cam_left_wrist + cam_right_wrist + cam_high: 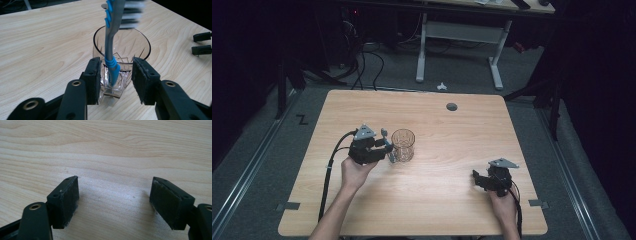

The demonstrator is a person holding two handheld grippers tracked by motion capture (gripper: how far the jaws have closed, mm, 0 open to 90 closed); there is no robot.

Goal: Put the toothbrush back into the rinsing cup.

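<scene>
A clear cut-glass tumbler stands upright left of the table's middle. A grey toothbrush with blue grips and white bristles stands nearly upright, head up, just outside the near wall of the tumbler. Its head looks blurred. The toothbrush handle sits between the jaws of my left gripper, and neither pad touches it, so the gripper is open. From above, the left gripper sits just left of the glass. My right gripper rests low at the right front, open over bare wood.
The wooden table has a round cable hole near its far edge. Beyond the table, a white desk frame stands on grey floor with cables. The right gripper's jaw tips show far off in the left gripper view.
</scene>
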